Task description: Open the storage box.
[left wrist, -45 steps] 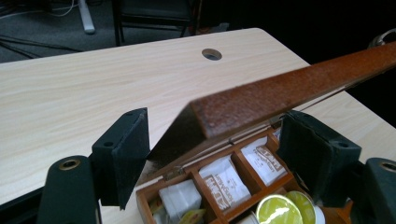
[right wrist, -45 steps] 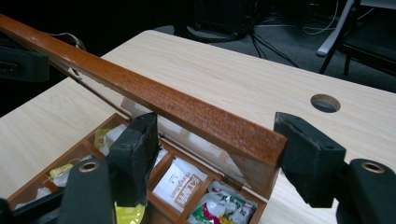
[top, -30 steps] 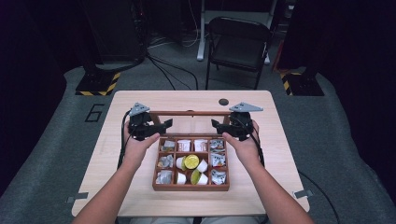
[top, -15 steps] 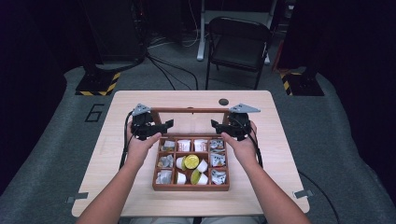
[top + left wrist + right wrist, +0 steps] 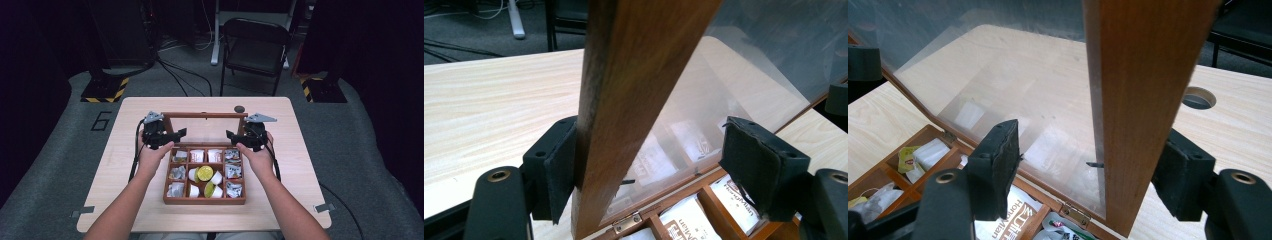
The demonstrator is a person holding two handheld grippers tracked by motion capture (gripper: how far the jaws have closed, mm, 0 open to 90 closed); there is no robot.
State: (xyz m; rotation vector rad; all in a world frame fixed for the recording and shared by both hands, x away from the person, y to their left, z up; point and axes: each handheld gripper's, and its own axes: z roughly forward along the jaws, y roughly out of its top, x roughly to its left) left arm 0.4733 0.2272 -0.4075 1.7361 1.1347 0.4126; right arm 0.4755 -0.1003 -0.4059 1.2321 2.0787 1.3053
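Nearest the person, a wooden compartment box [image 5: 204, 199] sits at the table's [image 5: 100, 190] 6 o'clock edge, its cells holding white cups, lime-green lids and paper sachets. Its glass-paned lid [image 5: 205, 116] stands raised on hinges along the box's 12 o'clock side, tilted back away from the person.

At about 10 o'clock from the box, the left gripper [image 5: 172, 136] straddles the lid's left wooden rail [image 5: 634, 100]; in the left gripper view one pad lies against the rail's outer face while the other pad stands well clear over the pane, so the jaws are spread and not clamping.

At about 2 o'clock, the right gripper [image 5: 236, 136] straddles the right rail [image 5: 1140, 100] likewise: its outer pad sits just beside or touching the wood, the inner one apart from it.

Farther off, toward 12 o'clock, a round cable hole [image 5: 239, 108] marks the tabletop, and a dark folding chair [image 5: 255, 47] stands beyond the table.
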